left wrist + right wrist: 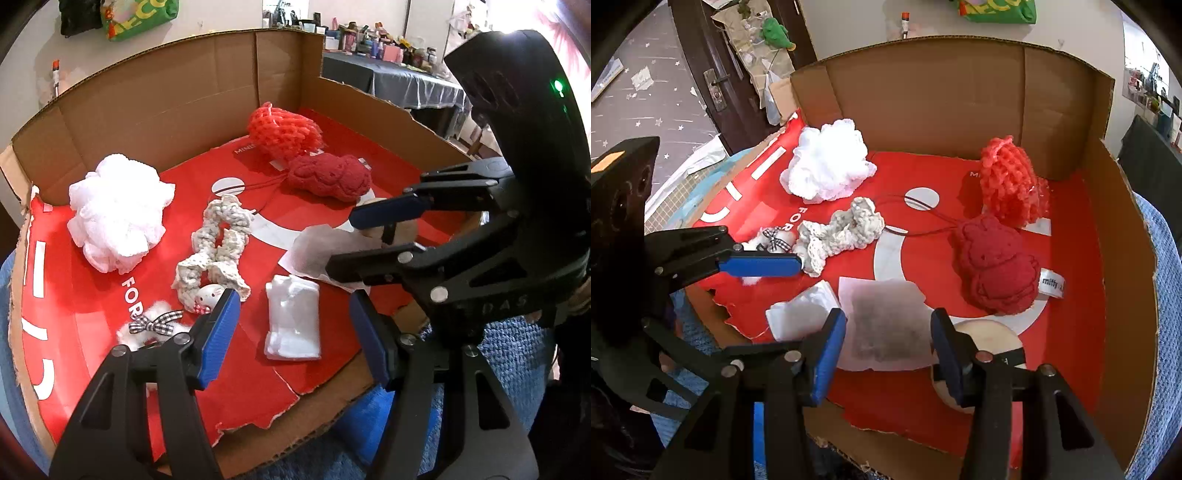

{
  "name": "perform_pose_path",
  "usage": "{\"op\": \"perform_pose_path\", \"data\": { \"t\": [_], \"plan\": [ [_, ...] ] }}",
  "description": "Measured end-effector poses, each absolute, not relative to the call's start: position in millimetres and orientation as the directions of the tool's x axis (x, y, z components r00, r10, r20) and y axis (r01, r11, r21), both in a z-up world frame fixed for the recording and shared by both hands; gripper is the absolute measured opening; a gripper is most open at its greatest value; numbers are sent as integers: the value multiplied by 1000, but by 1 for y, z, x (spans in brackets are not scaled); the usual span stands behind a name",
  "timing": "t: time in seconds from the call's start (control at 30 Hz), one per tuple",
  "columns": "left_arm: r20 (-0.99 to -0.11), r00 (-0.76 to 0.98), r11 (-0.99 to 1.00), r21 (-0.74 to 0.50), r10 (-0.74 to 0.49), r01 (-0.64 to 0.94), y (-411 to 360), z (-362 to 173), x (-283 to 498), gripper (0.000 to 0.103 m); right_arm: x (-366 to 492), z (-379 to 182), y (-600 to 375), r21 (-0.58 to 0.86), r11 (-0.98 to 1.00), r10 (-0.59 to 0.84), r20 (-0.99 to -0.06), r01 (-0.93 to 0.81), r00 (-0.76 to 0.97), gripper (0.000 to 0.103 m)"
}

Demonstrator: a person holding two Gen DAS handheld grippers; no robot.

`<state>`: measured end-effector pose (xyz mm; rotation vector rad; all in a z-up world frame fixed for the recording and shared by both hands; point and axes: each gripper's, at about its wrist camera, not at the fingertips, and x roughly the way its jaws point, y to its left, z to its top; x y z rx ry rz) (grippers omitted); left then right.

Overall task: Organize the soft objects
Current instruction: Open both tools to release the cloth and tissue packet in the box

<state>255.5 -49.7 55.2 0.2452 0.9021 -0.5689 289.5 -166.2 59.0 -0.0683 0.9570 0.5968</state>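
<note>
My left gripper [293, 332] stands open just above a folded white cloth [293, 321], whose edges lie clear of both blue pads. My right gripper [886, 350] is open over a flat translucent sachet [882, 325], and its right finger [945, 354] stands in front of a round beige disc [990, 336]. Further in lie a cream crochet piece [214, 251], a white fluffy pouf [118, 218], a coral net ball [284, 129] and a dark red knitted plush [328, 177]. A small white tuft with a checked bow [151, 325] sits by my left finger.
Everything lies on a red printed sheet [923, 398] inside a shallow cardboard box [923, 92] with tall back and right walls. Blue fabric [1167, 295] surrounds the box. A cluttered table [399, 77] stands beyond the box.
</note>
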Motion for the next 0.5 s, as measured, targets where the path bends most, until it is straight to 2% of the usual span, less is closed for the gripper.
{"op": "perform_pose_path", "data": {
  "t": [0.27, 0.33, 0.5],
  "plan": [
    [-768, 514, 832, -43, -382, 554, -50, 67, 241, 61, 284, 71, -173, 213, 846, 457, -761, -489, 459, 64],
    [-750, 536, 841, -49, -388, 539, -47, 74, 234, 67, 278, 77, -175, 216, 849, 460, -751, -483, 473, 69],
    [-696, 595, 862, -69, -402, 502, -35, 94, 208, 73, 259, 94, -183, 229, 856, 470, -717, -463, 514, 82]
  ]
}}
